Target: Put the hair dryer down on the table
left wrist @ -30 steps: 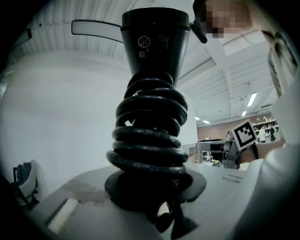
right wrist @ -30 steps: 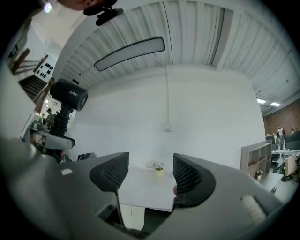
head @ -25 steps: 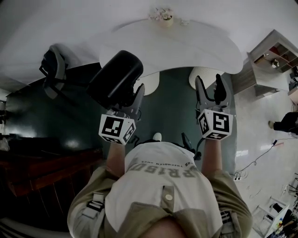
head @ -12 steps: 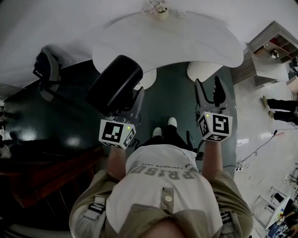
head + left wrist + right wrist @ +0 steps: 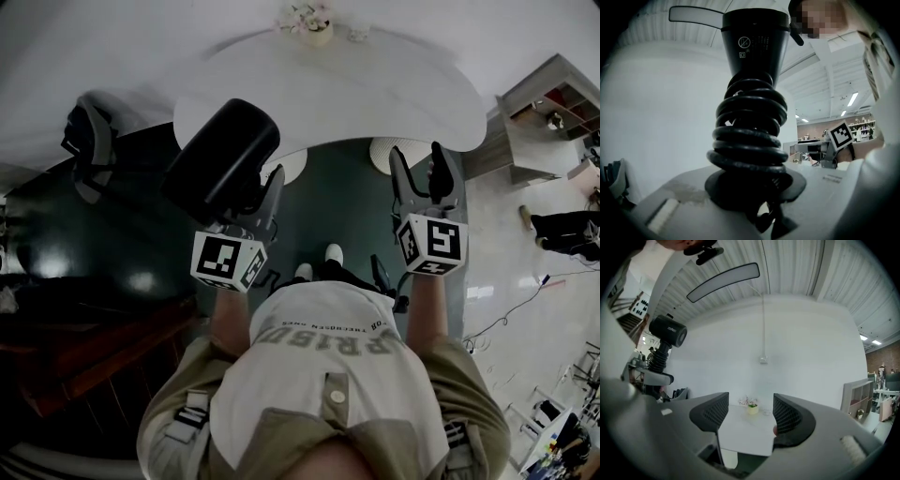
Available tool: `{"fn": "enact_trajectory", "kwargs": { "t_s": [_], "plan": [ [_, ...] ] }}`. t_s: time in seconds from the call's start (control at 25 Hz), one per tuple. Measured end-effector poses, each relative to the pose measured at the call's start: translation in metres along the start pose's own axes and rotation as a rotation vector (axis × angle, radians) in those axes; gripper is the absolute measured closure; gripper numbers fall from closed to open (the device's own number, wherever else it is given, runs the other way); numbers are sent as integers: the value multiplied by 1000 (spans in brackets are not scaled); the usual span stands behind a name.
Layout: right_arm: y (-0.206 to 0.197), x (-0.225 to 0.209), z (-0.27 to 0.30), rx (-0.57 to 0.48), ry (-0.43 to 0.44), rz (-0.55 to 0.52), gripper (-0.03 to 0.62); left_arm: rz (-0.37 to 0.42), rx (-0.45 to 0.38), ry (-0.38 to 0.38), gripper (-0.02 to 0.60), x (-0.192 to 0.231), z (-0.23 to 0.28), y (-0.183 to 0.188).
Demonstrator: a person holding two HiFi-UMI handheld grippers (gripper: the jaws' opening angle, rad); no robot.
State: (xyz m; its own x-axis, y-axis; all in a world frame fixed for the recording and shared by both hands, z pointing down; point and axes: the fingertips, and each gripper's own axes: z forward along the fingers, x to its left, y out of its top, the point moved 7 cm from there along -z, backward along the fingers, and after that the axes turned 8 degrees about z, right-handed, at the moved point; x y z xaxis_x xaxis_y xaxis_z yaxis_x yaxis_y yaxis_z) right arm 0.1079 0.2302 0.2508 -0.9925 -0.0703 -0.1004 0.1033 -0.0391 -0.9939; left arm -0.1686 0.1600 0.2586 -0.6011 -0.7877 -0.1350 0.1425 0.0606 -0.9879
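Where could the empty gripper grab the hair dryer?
Probably the bare handle of the hair dryer, above the coiled cord, coming from its right. The barrel looks too fat, and the left gripper clamps lower down. The right gripper is open.

one hairdryer (image 5: pixel 225 159), one table (image 5: pixel 375 94), perhaps two stools (image 5: pixel 294 167) (image 5: pixel 401 148)

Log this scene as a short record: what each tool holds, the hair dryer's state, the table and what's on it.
Left tool: shut on the hair dryer by its handle
Dryer state: black, cord coiled round the handle, held in the air, not yet on the table
Right tool: open, empty
Table top: white, pot of flowers at its far edge
Nearby: office chair left, shelf unit right
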Motion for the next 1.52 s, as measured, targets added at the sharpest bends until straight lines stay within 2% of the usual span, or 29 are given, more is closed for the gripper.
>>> {"fn": "enact_trajectory", "kwargs": {
  "t_s": [0.36,0.84,1.12,1.52],
  "plan": [
    [16,-53,44,-26,42,-5,293,2,-12,39,454,-5,61,12],
    [-21,-73,83,66,85,55,293,-38,89,46,454,-7,89,-12],
    [-25,-69,121,63,56,50,293,-45,84,26,454,27,115,-21],
    [6,-58,201,-24,8,25,293,6,14,-14,454,112,174,-7]
  ]
}}
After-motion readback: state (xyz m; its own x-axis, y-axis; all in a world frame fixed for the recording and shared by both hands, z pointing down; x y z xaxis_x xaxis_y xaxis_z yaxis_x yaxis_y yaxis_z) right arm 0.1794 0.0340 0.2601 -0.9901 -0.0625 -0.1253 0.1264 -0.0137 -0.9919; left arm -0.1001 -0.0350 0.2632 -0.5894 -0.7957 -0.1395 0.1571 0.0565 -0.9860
